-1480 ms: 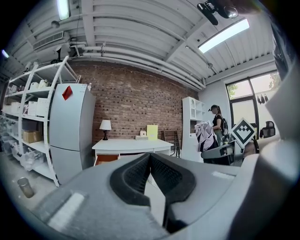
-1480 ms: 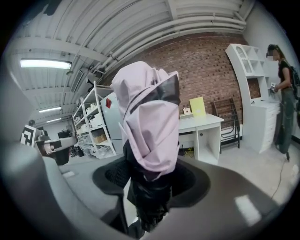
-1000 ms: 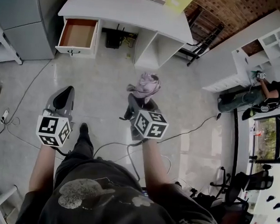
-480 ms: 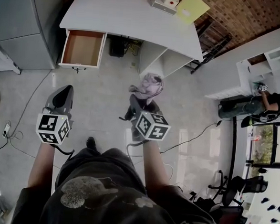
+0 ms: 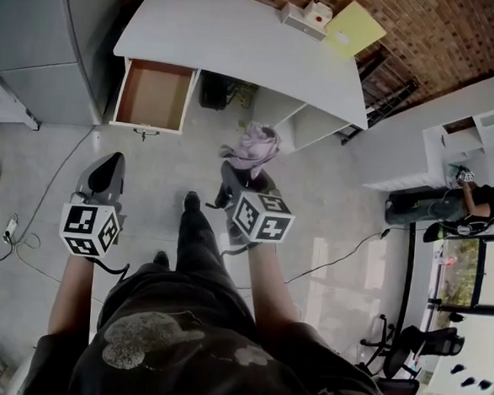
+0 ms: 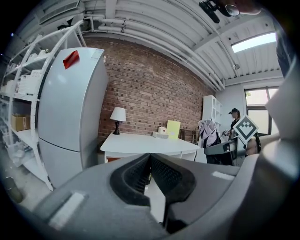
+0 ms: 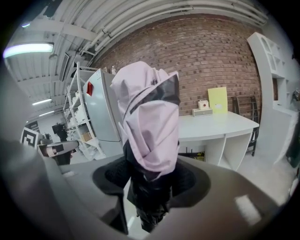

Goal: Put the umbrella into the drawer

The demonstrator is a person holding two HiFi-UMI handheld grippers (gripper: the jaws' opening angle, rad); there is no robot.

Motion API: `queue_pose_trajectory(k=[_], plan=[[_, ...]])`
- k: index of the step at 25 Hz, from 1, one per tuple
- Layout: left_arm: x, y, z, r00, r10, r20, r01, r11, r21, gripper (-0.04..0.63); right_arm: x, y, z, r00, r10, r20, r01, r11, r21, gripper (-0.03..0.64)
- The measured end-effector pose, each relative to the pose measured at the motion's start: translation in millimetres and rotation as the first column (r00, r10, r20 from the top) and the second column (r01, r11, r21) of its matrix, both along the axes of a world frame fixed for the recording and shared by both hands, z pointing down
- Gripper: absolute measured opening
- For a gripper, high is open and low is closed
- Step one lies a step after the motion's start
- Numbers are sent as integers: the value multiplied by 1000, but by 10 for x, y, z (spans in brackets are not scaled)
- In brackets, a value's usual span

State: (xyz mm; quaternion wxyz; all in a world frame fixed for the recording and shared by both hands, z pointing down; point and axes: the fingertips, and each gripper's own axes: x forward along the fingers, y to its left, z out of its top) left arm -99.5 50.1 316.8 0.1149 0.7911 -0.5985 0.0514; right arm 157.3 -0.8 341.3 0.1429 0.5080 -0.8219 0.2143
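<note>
Left gripper (image 5: pixel 113 159) closed, right gripper (image 5: pixel 245 178) clamped.

The drawer (image 5: pixel 155 96) stood pulled out from under the counter (image 5: pixel 241 40), its top open and its brown bottom showing. Bare floor (image 5: pixel 161 157) lay in front of it. The fridge (image 5: pixel 38 43) stood just beside it at the left, and cables (image 5: pixel 21 236) trailed over the floor further left.
</note>
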Motion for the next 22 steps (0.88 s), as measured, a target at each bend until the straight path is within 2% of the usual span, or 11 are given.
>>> queue_pose_trajectory(k=[5,13,18,22], plan=[[18,-421,-2,999,-29,28,29,1000,-9,11,-47,-595,69,999,-40,23,40,999,-9,238],[-87,-1101,171,986,-147,78,153,985,-80,11,-319,-1580,279,976,-216,20,216,976,-27,238],[-145,-1526,313,972,-224,74,232,964,-132,11,-578,-2118,484,952,-304,34,306,948,-86,238],[-233,-1754,490,956,-283,84,294,936,-193,11,-858,-2461,668,918,-396,35,397,910,-118,238]])
